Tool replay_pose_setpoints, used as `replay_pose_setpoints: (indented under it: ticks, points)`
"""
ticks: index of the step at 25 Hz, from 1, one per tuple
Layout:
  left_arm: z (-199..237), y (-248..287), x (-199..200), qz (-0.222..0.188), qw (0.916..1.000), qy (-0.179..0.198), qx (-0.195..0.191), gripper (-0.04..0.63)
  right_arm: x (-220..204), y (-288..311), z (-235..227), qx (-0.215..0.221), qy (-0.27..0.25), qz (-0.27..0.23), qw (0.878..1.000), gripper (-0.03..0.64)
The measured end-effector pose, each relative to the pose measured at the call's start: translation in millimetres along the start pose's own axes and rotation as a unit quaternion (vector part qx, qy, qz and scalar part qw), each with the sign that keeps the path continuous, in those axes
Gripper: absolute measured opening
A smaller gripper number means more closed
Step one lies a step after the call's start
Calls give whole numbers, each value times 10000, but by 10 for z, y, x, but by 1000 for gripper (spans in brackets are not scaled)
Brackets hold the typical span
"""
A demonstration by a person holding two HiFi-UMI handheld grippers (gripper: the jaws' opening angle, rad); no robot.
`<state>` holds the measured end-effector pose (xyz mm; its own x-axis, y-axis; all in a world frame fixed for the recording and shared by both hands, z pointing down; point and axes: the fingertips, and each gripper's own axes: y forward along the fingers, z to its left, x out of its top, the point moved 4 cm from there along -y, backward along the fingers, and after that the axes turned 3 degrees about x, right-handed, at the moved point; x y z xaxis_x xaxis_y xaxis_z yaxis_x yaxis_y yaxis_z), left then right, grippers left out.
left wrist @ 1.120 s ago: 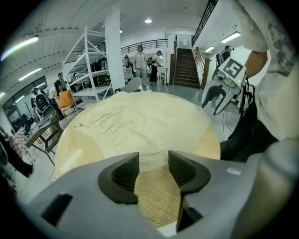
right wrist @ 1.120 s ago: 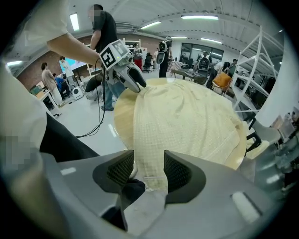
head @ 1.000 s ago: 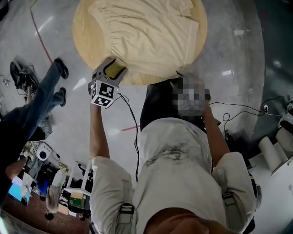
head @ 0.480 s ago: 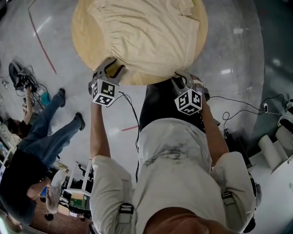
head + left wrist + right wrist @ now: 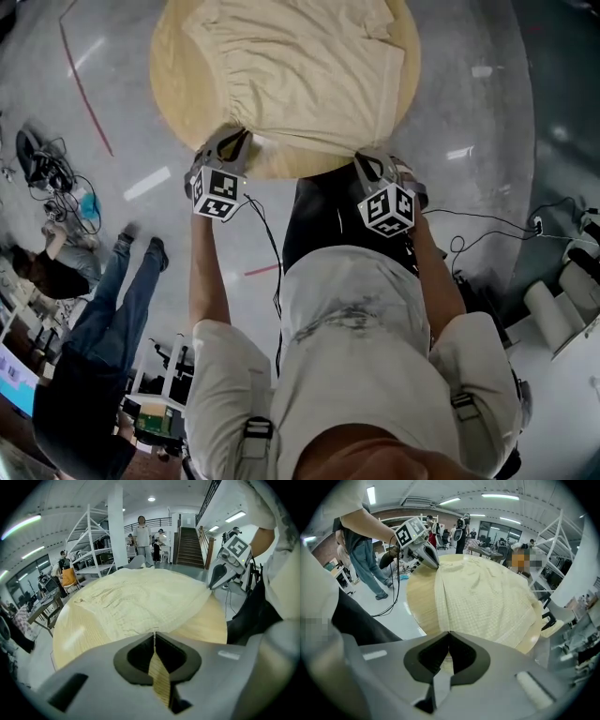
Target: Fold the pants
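Observation:
Pale yellow pants (image 5: 300,66) lie spread over a round wooden table (image 5: 178,84). My left gripper (image 5: 242,136) sits at the near left corner of the cloth, and my right gripper (image 5: 363,157) at the near right corner. Both sets of jaws have just been closing and now stand shut, with the cloth's near edge pinched at the tips. In the left gripper view the shut tips (image 5: 153,632) meet the pants (image 5: 140,597), and the right gripper (image 5: 209,587) bites the far corner. The right gripper view shows its own tips (image 5: 449,632) at the hem and the left gripper (image 5: 438,566) on the pants (image 5: 487,597).
A bystander in jeans (image 5: 112,309) stands on the floor to the left, near cables (image 5: 56,187). A black cable (image 5: 267,244) hangs from the left gripper. White rolls (image 5: 553,309) lie at the right. Shelving (image 5: 93,536) and a staircase (image 5: 190,545) stand beyond the table.
The left gripper's jaws, open around the cloth edge a second ago, are now shut on it. The right gripper stays at its corner. The bystander has walked further from the table.

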<state>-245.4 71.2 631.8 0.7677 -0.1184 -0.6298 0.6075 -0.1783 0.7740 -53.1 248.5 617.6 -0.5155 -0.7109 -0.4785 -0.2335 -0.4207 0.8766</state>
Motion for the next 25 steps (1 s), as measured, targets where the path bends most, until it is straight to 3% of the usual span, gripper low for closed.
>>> replay_pose_setpoints:
  ticks: [11,25]
  points:
    - [-66,-326,177,-445,9966,-643,249,20,193,-401,-191,-364,-92,-313,9988,10]
    - [-142,-596,421,-821,9864,-1236,712,20,419,-632,-593,-706,-420,-465,9955,11]
